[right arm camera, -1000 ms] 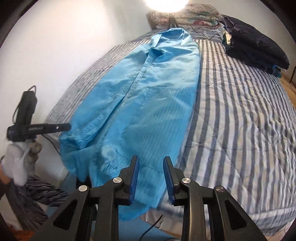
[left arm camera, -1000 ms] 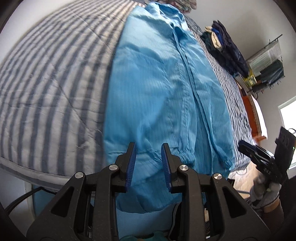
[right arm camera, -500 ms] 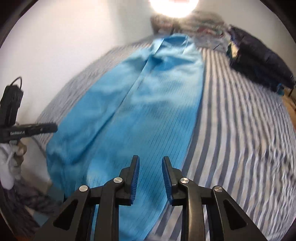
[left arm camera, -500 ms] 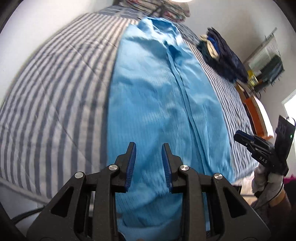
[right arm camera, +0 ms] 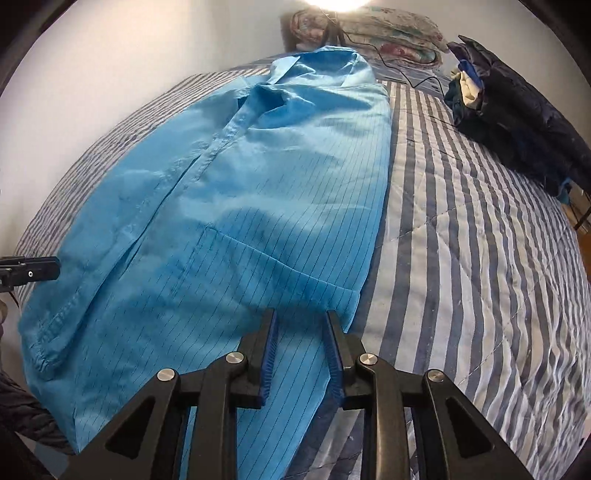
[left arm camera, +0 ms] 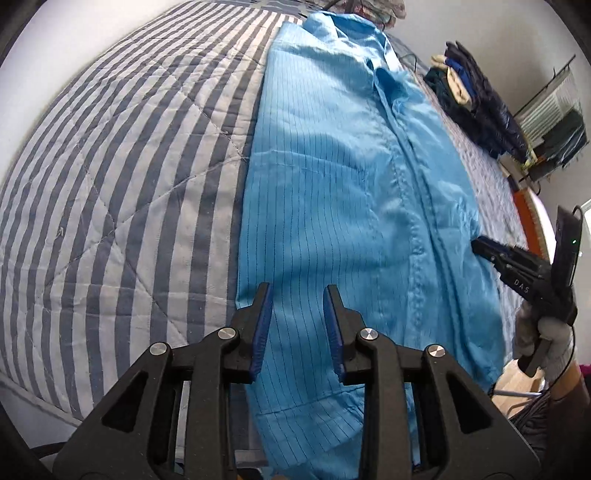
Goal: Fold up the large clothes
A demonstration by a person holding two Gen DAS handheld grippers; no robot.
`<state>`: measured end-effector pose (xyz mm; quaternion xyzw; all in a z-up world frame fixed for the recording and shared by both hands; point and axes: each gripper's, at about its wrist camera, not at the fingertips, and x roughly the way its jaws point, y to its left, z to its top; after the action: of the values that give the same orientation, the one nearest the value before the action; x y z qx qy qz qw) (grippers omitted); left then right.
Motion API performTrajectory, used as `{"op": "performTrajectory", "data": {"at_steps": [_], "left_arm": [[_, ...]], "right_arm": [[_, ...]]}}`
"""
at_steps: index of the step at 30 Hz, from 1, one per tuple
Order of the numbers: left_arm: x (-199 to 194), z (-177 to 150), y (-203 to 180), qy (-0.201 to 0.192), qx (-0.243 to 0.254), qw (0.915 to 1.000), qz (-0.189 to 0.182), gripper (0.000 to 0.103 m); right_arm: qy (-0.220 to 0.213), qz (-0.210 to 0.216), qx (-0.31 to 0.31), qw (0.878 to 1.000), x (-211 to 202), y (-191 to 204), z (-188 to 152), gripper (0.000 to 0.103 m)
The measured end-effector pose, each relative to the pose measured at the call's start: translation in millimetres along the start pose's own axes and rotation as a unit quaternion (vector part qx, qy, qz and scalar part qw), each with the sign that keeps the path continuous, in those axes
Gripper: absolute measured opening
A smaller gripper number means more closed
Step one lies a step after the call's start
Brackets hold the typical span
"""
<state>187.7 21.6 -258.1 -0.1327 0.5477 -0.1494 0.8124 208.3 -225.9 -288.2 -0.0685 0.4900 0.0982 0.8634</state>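
So, left gripper (left arm camera: 297, 325): jaws parted with a narrow gap, nothing between the pads, hovering over the near left part of the blue garment (left arm camera: 332, 206) close to its left edge. Right gripper (right arm camera: 300, 349): same narrow gap, empty, poised over the garment's near right edge where cloth meets the striped quilt (right arm camera: 480, 277) (from the left wrist view it shows at the far right, held in a gloved hand (left arm camera: 546, 332)).

The garment lies lengthwise down the middle of the bed, collar at the far end by the pillows (right arm camera: 369, 29), hem end hanging over the near edge of the mattress. Both sides look already folded in toward the button placket (left arm camera: 417, 221).

Handling, judged: thin, light, soft, slightly sheeny cloth, so likely slippery and quick to slide or unfold if dragged. Best taken by pinching the doubled hem corners at the near end, one per gripper, catching all layers, then lifting evenly toward the collar.

Hard to tell: the hem itself is cut off behind the gripper bodies in both views; sleeves are tucked out of sight; how many layers sit under each jaw cannot be seen. A dark clothes pile (right arm camera: 517, 110) sits well apart at far right.
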Motion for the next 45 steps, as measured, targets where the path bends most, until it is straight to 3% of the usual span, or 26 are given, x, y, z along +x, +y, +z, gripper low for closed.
{"op": "performTrajectory", "data": {"at_steps": [1, 4, 5, 6, 8, 13, 18, 22, 27, 29, 31, 33, 36, 45], "left_arm": [[-3.3, -0.6, 2.7, -0.004, -0.008, 0.9999, -0.007, 0.029], [-14.0, -1.6, 13.9, -0.015, -0.033, 0.9991, -0.024, 0.051], [-17.1, -2.8, 18.4, -0.018, -0.038, 0.9987, -0.028, 0.057], [-18.4, -4.0, 21.9, -0.017, -0.042, 0.9985, -0.030, 0.058], [-17.5, -8.4, 35.1, -0.004, -0.068, 0.9962, -0.053, 0.058], [-11.8, -19.6, 65.4, 0.027, -0.157, 0.9774, -0.139, 0.058], [-8.0, -31.4, 76.4, 0.059, -0.197, 0.9581, -0.200, 0.057], [-6.0, -42.6, 72.1, 0.076, -0.187, 0.9549, -0.218, 0.054], [1.0, -49.1, 56.8, 0.101, -0.167, 0.9539, -0.228, 0.037], [2.8, -48.8, 48.6, 0.106, -0.153, 0.9578, -0.219, 0.026], [3.1, -48.2, 41.9, 0.106, -0.139, 0.9616, -0.211, 0.015], [0.9, -50.5, 37.4, 0.105, -0.134, 0.9610, -0.218, 0.010], [-6.2, -47.8, 24.3, 0.095, -0.115, 0.9615, -0.231, 0.007], [-26.5, -15.3, 7.9, 0.057, -0.137, 0.9459, -0.289, 0.004]], "right_arm": [[0.003, 0.003, 0.009, 1.000, -2.9, -1.6, 1.4, 0.025], [-0.005, 0.035, 0.046, 0.998, -20.0, -9.4, -2.1, 0.030], [-0.009, 0.042, 0.052, 0.998, -24.4, -11.3, -6.8, 0.036], [-0.012, 0.047, 0.055, 0.997, -31.9, -13.2, -12.3, 0.046], [-0.011, 0.069, 0.067, 0.995, -41.2, -19.8, -24.1, 0.053], [0.032, 0.168, 0.127, 0.977, -41.0, -45.5, -68.7, 0.053], [0.038, 0.247, 0.165, 0.954, -41.1, -59.4, -91.1, 0.053], [0.056, 0.307, 0.177, 0.934, -30.9, -58.6, -98.2, 0.046], [0.069, 0.365, 0.183, 0.910, -17.7, -42.1, -99.0, 0.041], [0.069, 0.365, 0.170, 0.913, -17.5, -33.7, -96.2, 0.039], [0.077, 0.379, 0.166, 0.907, -14.2, -25.8, -94.4, 0.031], [0.079, 0.371, 0.156, 0.912, -13.3, -18.8, -93.4, 0.017], [0.072, 0.386, 0.155, 0.907, -13.9, -12.7, -89.9, 0.006], [0.008, 0.405, 0.157, 0.901, -36.8, -17.4, -69.0, 0.002]]}}
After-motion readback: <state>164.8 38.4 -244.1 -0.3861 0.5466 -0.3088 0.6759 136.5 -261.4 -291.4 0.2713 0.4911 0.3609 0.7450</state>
